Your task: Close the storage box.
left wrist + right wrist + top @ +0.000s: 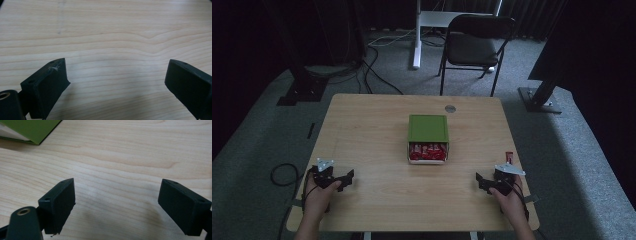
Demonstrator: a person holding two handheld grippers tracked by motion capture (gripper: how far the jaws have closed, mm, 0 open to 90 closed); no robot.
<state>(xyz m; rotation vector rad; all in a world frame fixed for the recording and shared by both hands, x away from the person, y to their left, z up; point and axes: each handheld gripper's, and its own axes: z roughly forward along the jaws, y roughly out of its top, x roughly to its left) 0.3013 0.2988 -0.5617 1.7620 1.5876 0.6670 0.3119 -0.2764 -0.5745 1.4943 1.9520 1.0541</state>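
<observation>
A: Where is the left gripper (343, 180)?

B: Near the front left corner of the wooden table (372, 200), held in the person's left hand (316, 196). In the left gripper view its two black jaws stand wide apart with bare wood grain between them. They pinch nothing and nothing lies between the pads.

A: And the right gripper (482, 182)?

B: Near the front right corner, in the person's right hand (511, 200). In the right gripper view (117, 205) the jaws are spread just as wide, empty, with plain tabletop between them. A green corner of the box (32, 130) shows at the upper left of that view, well apart from the jaws.

A: So where is the box itself?

B: The green box (428, 137) sits at the middle of the table, between the two grippers and farther from the person than both. Its green lid faces up, and the side toward the person is open, showing red packets (428, 151) packed inside.

A: Does either gripper touch it?

B: No. Both are well apart from it, one to each side, with their jaws pointing inward across the table.

A: Anything else on the table?

B: A small red item (509, 157) lies at the right edge, just beyond the right gripper; I cannot tell what it is. A round grey cap (450, 108) sits in the tabletop near the far edge.
</observation>
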